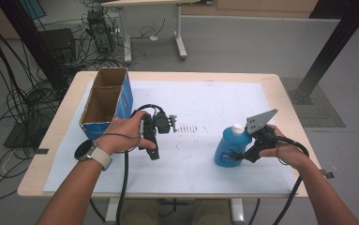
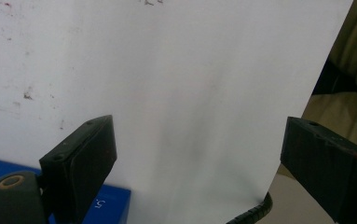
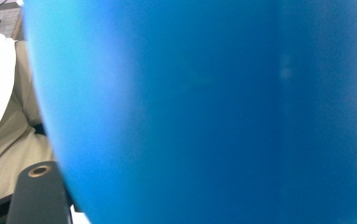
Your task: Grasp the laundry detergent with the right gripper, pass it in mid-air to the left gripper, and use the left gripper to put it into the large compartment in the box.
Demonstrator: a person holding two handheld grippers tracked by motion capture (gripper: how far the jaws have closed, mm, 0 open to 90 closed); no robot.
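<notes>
Right now the blue bottle (image 1: 228, 149) stands upright on the white sheet (image 1: 200, 108) that covers the worktop (image 1: 280, 89), toward the near right part of it, its white cap (image 1: 237, 128) on top. The right gripper (image 1: 237, 156) comes in at the bottle from the right at a low angle, its grey three-cornered plate (image 1: 261, 120) rising behind the cap. In the right gripper view the blue bottle (image 3: 213, 112) sits so close to the camera that its wall is a blur of colour, with part of one black jaw at the lower left edge. The jaws stand on either side of the bottle's lower body, about half open; whether the pads already press on the plastic I cannot tell from these views.

Over on the left, the left gripper (image 1: 154, 153) is held just above the sheet, near the middle of the worktop, pointing back toward the near edge. In the left gripper view its two black jaws stand wide apart with nothing between them but bare white sheet (image 2: 190, 93).

An open cardboard box (image 1: 107, 96) with blue sides and two compartments stands at the far left of the worktop, just beside the left hand (image 1: 123, 133) and well apart from the bottle.
</notes>
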